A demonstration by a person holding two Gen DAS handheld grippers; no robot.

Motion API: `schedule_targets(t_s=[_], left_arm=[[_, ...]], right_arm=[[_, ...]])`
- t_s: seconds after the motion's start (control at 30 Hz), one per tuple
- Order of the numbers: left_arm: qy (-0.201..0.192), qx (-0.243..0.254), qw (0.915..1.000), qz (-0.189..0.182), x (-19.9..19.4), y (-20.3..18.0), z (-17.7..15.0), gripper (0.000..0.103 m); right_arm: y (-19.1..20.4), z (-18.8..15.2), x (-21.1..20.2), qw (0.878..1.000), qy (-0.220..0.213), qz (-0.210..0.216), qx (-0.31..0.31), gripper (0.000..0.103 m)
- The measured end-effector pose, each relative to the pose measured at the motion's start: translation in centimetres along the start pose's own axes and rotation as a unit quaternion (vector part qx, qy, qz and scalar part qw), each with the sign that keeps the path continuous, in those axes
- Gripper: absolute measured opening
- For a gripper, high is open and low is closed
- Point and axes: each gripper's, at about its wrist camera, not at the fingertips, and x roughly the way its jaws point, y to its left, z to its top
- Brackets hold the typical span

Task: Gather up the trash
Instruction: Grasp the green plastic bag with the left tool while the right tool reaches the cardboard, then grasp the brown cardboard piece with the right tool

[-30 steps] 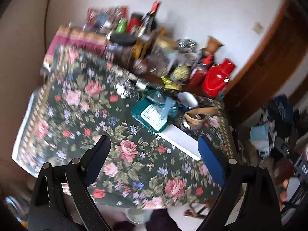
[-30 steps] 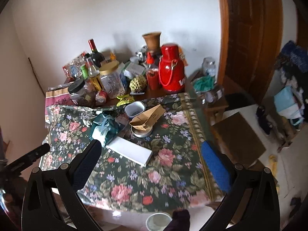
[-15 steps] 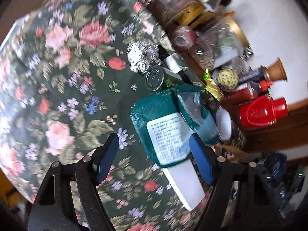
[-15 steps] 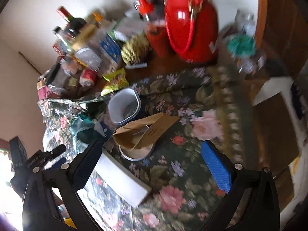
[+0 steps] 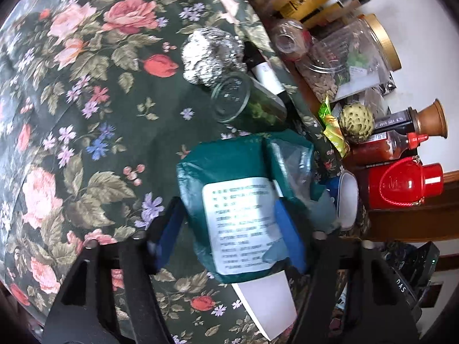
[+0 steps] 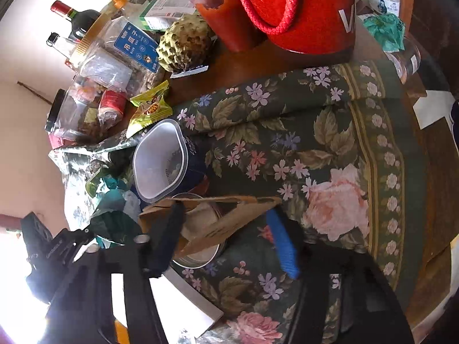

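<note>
A green plastic packet (image 5: 229, 183) with a white printed label lies on the floral tablecloth (image 5: 86, 114). My left gripper (image 5: 229, 229) straddles its near end. Its jaws are closing, and the blue pads (image 5: 287, 238) sit at the packet's sides without visibly squeezing it. In the right wrist view a brown paper bag (image 6: 229, 218) lies across a metal bowl (image 6: 200, 255). My right gripper (image 6: 226, 235) is down over the bag with one finger on each side, jaws closing. A foil ball (image 5: 212, 54) and an empty green bottle (image 5: 249, 103) lie beyond the packet.
A white flat box (image 5: 266, 301) lies under the packet's near edge. A blue cup (image 6: 160, 163) stands just behind the bag. Jars, bottles, a red flask (image 6: 301, 8), a custard apple (image 6: 183, 46) and a yellow-green wrapper (image 6: 149, 109) crowd the table's back.
Both grippers have dropped close to the table and their jaws have narrowed. The left now frames the green packet, the right the brown paper bag.
</note>
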Motion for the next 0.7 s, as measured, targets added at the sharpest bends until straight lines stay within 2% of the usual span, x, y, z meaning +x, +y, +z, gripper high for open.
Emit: schedule_targets(t_s=[0.17, 0.23, 0.43, 0.57, 0.7], left_arm=[[0.007, 0.005, 0.9999, -0.009, 0.3, -0.7, 0.2, 0.033], [-0.002, 0.017, 0.9998, -0.011, -0.2, -1.6, 0.4, 0.025], [-0.047, 0.068, 0.9966, -0.001, -3.5, -4.1, -0.1, 0.016], [-0.090, 0.100, 0.9909, 0.011, -6.5, -5.7, -1.1, 0.014], [-0.131, 0.121, 0.9837, 0.026, -9.3, -6.8, -2.0, 0.014]], right_arm=[[0.2, -0.1, -0.3, 1.000, 0.003, 0.004, -0.021, 0.015], [0.8, -0.2, -0.5, 0.999, -0.003, 0.002, -0.034, 0.010], [1.8, -0.3, -2.4, 0.996, -0.037, -0.007, -0.076, 0.006], [2.2, 0.1, -3.6, 0.993, -0.066, -0.024, -0.096, 0.005], [2.2, 0.7, -3.6, 0.991, -0.069, -0.024, -0.112, 0.004]])
